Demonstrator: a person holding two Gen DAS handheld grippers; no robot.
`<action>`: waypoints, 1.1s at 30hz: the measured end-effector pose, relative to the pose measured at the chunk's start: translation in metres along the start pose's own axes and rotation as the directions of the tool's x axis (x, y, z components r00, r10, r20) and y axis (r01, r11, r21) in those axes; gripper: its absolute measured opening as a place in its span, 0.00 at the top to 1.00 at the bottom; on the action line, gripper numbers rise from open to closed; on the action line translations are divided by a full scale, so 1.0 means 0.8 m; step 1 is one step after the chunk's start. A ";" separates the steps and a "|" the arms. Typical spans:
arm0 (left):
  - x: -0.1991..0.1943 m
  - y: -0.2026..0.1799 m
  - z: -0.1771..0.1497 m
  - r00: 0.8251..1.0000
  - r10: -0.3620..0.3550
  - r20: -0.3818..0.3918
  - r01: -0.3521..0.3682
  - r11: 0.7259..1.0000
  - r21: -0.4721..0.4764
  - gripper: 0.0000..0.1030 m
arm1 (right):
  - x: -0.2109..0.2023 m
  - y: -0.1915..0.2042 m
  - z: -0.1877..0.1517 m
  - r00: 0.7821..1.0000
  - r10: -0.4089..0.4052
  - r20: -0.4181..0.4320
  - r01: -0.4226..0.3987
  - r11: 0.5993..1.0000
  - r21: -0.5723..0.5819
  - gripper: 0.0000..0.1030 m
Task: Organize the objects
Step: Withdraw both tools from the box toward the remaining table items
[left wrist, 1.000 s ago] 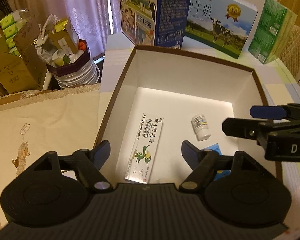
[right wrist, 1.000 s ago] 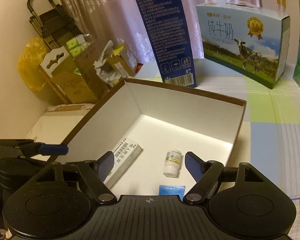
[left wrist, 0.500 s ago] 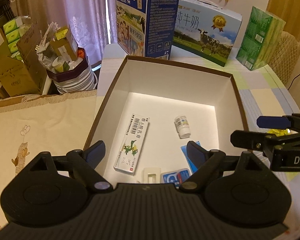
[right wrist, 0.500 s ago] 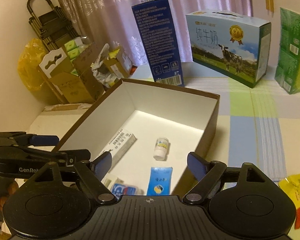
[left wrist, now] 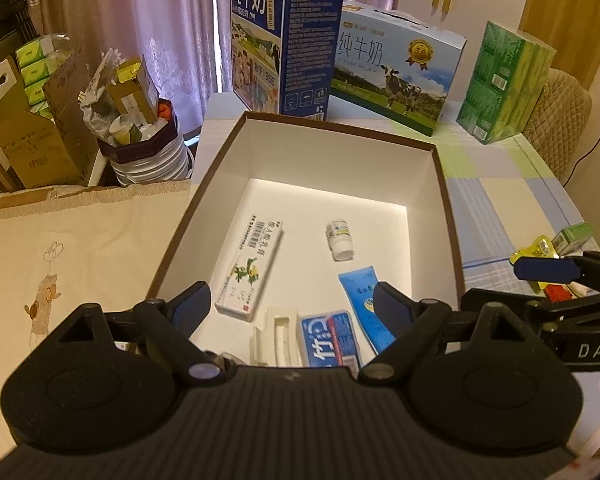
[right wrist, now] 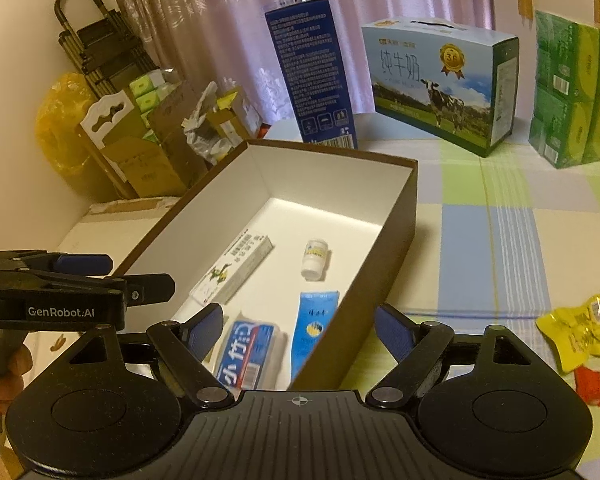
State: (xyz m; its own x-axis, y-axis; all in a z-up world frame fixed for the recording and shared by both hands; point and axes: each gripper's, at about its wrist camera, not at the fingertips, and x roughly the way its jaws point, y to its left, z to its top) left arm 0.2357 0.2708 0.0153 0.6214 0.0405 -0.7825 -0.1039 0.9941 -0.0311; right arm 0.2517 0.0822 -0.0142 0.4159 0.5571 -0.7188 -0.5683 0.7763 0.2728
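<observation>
Both tools, left tool (left wrist: 292, 304) and right tool (right wrist: 299, 326), hang spread and empty by the box (right wrist: 396, 236); the yellow packet (right wrist: 578, 334) on the surface right of it looks light, crinkly, best pinched at an edge.

Bottle (left wrist: 340, 237) lies in box (left wrist: 446, 200), right of carton (left wrist: 250, 264).

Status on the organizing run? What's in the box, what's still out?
Done: the box holds a long carton, a small white bottle, a blue tube, a blue-and-white pack and a white tray piece.

In hand: nothing; left gripper and right gripper are open and empty.

Left: a yellow packet and a red packet lie on the tablecloth.
</observation>
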 end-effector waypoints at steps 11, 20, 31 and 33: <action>-0.027 -0.026 -0.033 0.999 -0.028 -0.020 0.027 0.999 -0.029 0.16 | -0.033 -0.007 -0.025 1.000 0.006 -0.008 -0.006 1.000 0.009 0.22; -0.035 -0.053 -0.053 0.998 -0.047 -0.047 0.045 0.998 -0.043 0.16 | -0.052 -0.023 -0.045 0.999 0.005 -0.040 -0.005 1.000 0.009 0.22; -0.038 -0.086 -0.076 0.994 -0.056 -0.094 0.052 0.997 -0.048 0.17 | -0.069 -0.053 -0.070 0.996 0.000 -0.084 0.003 0.999 0.032 0.22; -0.038 -0.094 -0.081 0.993 -0.059 -0.106 0.054 0.997 -0.047 0.17 | -0.073 -0.060 -0.076 0.996 0.000 -0.093 0.004 0.999 0.040 0.22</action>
State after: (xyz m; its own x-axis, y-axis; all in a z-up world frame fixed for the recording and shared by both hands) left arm 0.1742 0.1884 0.0010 0.5408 -0.0292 -0.8406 -0.1061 0.9891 -0.1026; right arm 0.2120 -0.0053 -0.0243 0.3480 0.5270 -0.7754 -0.5380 0.7896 0.2952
